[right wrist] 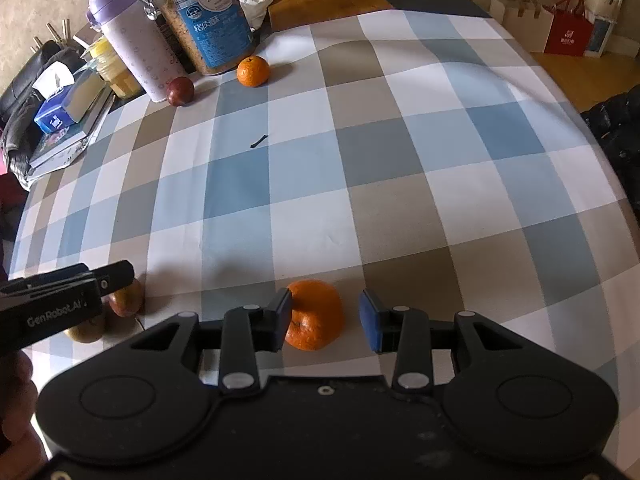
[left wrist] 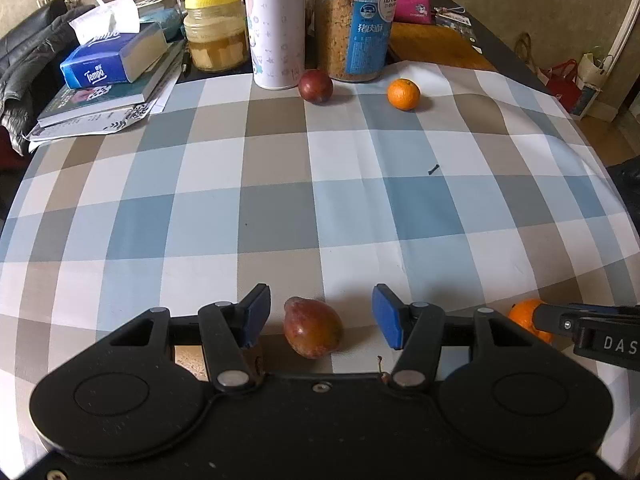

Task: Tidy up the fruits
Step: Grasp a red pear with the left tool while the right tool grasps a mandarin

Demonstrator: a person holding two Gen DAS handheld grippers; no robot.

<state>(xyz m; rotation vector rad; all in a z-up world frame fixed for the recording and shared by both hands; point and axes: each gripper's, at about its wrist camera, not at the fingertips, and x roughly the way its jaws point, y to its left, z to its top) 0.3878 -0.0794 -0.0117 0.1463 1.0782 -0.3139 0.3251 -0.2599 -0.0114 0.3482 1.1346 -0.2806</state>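
Note:
In the left wrist view, a reddish-brown oval fruit [left wrist: 313, 332] lies on the checked tablecloth [left wrist: 280, 208] between the blue pads of my left gripper [left wrist: 320, 316]. There is a gap on each side, so that gripper is open. In the right wrist view, an orange [right wrist: 316, 314] sits between the pads of my right gripper [right wrist: 326, 322]; the left pad touches it and the right pad stands clear. A brownish-green fruit [right wrist: 86, 330] shows below the left gripper's finger [right wrist: 116, 276]. Far back lie a dark red round fruit [left wrist: 315, 87] and a second orange [left wrist: 403, 93].
Along the table's far edge stand a white and purple bottle [left wrist: 276, 28], a tall jar with a blue label [left wrist: 356, 28], a yellow-lidded jar [left wrist: 216, 32], and a tissue box [left wrist: 112, 60] on books. A small dark scrap [left wrist: 433, 169] lies mid-cloth. Bags [right wrist: 568, 28] stand on the floor.

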